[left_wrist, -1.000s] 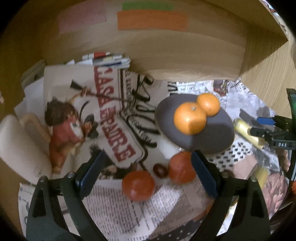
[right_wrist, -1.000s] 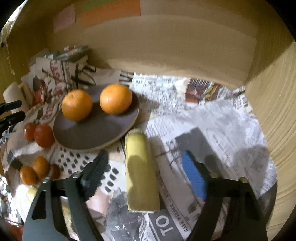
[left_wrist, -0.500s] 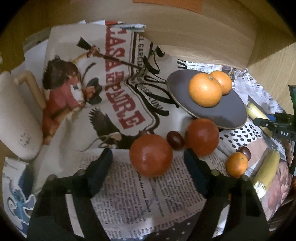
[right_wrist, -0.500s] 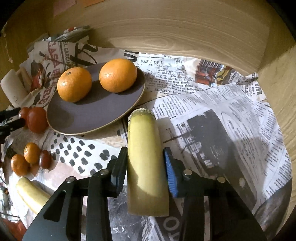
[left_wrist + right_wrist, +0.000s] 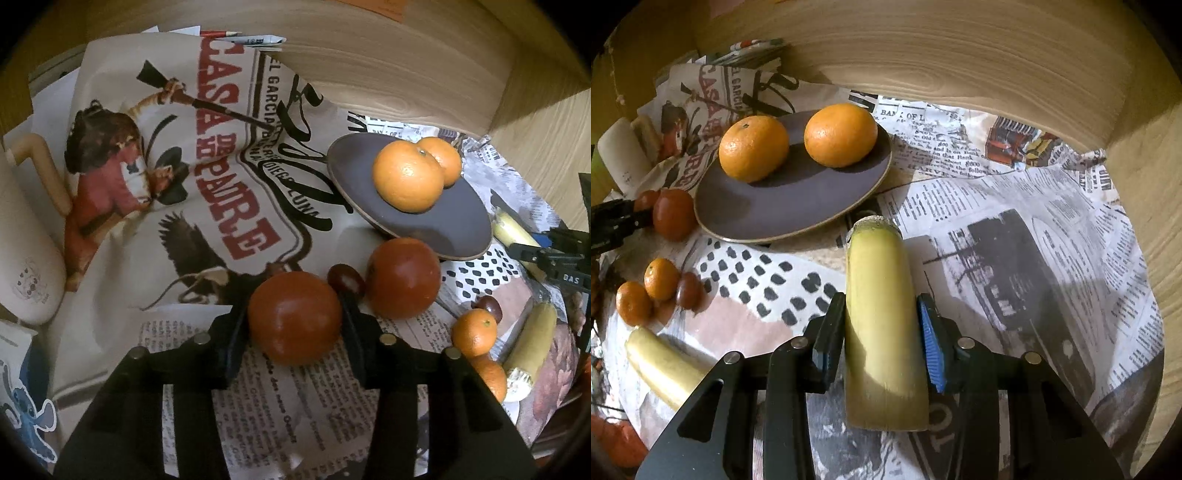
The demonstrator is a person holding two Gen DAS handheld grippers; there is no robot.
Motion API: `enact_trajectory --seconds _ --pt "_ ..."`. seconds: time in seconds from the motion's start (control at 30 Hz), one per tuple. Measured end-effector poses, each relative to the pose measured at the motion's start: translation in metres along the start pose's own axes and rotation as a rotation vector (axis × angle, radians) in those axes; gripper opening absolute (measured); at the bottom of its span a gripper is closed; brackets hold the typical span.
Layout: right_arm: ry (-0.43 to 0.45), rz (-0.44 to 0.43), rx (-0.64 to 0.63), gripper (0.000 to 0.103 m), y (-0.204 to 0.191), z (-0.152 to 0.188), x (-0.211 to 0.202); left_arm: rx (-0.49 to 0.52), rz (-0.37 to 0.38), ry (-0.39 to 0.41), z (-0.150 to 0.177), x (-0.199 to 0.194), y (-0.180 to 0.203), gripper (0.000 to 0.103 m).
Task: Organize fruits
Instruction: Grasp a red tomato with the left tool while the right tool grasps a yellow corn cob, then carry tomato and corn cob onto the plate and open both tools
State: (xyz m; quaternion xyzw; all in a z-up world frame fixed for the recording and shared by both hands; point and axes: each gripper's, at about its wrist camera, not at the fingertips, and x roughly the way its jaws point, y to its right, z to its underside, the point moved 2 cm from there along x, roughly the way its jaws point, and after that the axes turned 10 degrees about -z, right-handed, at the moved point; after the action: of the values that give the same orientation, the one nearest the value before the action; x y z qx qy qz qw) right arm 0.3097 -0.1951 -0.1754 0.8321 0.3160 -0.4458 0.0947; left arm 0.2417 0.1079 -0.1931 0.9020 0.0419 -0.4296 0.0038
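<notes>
So both tongs are busy here. The left gripper has just been closing and its jaws now sit against both sides of a red tomato lying on the newspaper — pinching it, as far as I can see. At about 2 o'clock from that tomato there's a small dark fruit, then a second tomato right next to it. The purple plate sits further out at 1 o'clock with two oranges on it, touching each other. On the other side, the right gripper closed in too and is clamped around a yellow banana piece — the plate is at 11 o'clock from it. Down at 9 o'clock there are two small mandarins and another banana piece.
</notes>
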Motion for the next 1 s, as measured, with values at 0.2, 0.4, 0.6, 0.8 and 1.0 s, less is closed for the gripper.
enact_trajectory --seconds 0.2,0.4,0.6,0.8,1.0 --pt "-0.009 -0.021 0.028 0.036 0.004 -0.006 0.01 -0.016 0.015 -0.002 0.0 -0.002 -0.004 0.045" --pt "-0.01 -0.011 0.006 0.039 0.001 -0.013 0.016 -0.015 0.004 0.013 0.0 -0.008 -0.004 0.045" --pt "0.046 0.001 0.021 0.035 0.002 -0.015 0.008 -0.02 0.001 0.046 -0.007 -0.02 -0.008 0.045" --pt "0.131 0.017 0.032 0.034 0.0 -0.018 -0.018 -0.01 0.015 0.088 -0.021 -0.032 -0.004 0.045" --pt "0.193 0.018 0.012 0.034 -0.006 -0.029 -0.039 0.014 0.04 0.128 -0.036 -0.039 0.011 0.045"
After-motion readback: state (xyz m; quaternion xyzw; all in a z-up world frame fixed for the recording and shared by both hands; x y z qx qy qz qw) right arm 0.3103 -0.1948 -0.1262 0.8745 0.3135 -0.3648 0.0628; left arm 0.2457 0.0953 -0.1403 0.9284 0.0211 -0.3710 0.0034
